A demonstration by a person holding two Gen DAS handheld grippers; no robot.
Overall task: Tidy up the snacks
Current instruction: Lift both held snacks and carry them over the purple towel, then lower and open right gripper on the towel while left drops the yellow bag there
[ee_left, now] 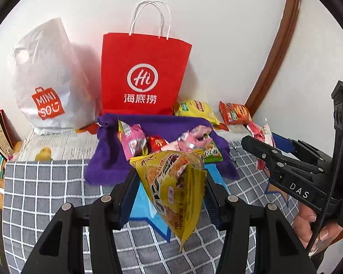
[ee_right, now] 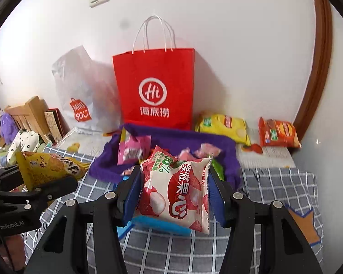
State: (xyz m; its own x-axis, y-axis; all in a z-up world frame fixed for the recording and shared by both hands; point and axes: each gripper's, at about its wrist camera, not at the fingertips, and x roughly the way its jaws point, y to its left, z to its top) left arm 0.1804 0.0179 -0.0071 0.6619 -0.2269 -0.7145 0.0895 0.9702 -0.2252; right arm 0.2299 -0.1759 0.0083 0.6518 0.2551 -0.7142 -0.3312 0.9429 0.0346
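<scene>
My left gripper (ee_left: 169,194) is shut on a yellow snack packet (ee_left: 173,189), held above the checked cloth; the same packet (ee_right: 45,166) shows at the left of the right wrist view. My right gripper (ee_right: 173,191) is shut on a white and red lychee-strawberry candy packet (ee_right: 178,189), lifted above a purple cloth (ee_right: 171,139) that holds several small snack packs (ee_right: 132,150). Against the wall stands a red paper bag (ee_right: 155,86) with white handles. In the left wrist view the right gripper (ee_left: 258,147) enters from the right.
A white plastic Miniso bag (ee_left: 45,84) stands left of the red bag. A yellow chip bag (ee_right: 224,127) and an orange snack bag (ee_right: 277,133) lie near the wall at right. A blue tray (ee_right: 162,225) sits under the grippers. Clutter and books crowd the left edge.
</scene>
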